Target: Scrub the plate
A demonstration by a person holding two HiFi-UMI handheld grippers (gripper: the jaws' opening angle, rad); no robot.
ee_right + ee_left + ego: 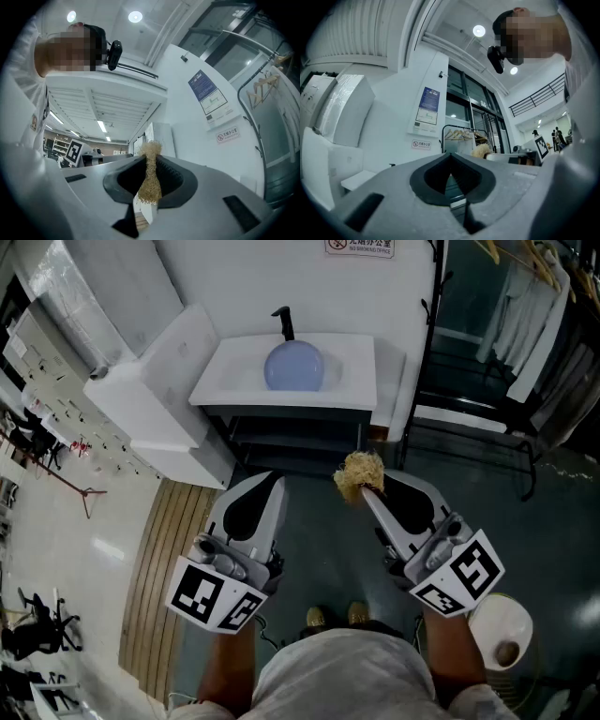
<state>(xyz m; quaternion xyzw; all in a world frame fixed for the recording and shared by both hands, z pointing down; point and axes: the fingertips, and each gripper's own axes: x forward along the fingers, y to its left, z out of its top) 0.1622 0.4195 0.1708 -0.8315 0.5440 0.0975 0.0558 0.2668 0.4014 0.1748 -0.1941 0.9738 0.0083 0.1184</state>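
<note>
The right hand-held gripper (148,174) is clamped on a straw-coloured scrubber (150,185), whose tuft is pinched between the pads with fibres sticking out past the tips. The left hand-held gripper (451,176) has its jaws together with nothing between them. Both are held out side by side above the floor, well apart from the plate (293,367). The plate is pale blue and lies in the basin of a white surface (356,382) against the wall, just in front of a black tap (284,322). White boxes (155,395) stand to its left and a clothes rack (525,320) to its right. Wooden slats (173,549) lie on the floor.
</note>
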